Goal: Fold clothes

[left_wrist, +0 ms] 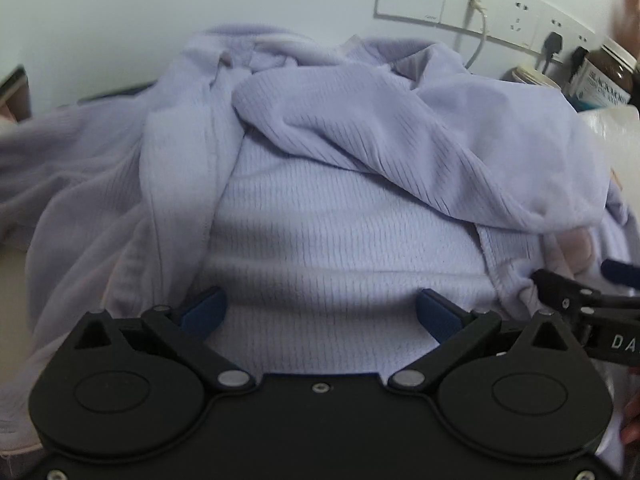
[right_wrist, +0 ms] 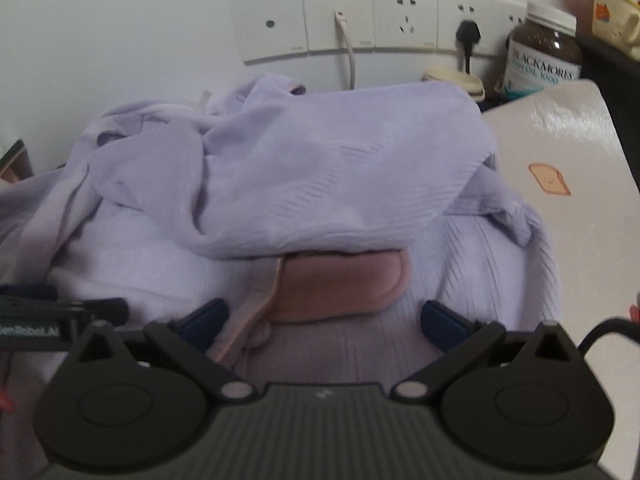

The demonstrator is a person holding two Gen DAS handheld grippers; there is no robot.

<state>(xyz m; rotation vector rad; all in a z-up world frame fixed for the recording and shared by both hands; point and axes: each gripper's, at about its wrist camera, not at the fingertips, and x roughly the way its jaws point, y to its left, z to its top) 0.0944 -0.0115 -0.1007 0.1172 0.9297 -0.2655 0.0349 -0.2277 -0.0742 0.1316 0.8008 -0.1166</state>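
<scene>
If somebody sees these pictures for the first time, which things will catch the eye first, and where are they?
First comes the crumpled lilac garment, heaped over the middle of the table, with a pink collar showing under its front fold. The left gripper and right gripper stand open just above the cloth. Behind, a row of wall sockets and a brown supplement jar stand at the right.

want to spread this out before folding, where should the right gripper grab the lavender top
Probably the loose folded-over flap of the lavender top, along its near edge just above the pink collar lining. That edge lies raised on the layer below, so a finger could slide under it. Come from the near side, low and angled down; the right gripper is open and already faces it.
</scene>
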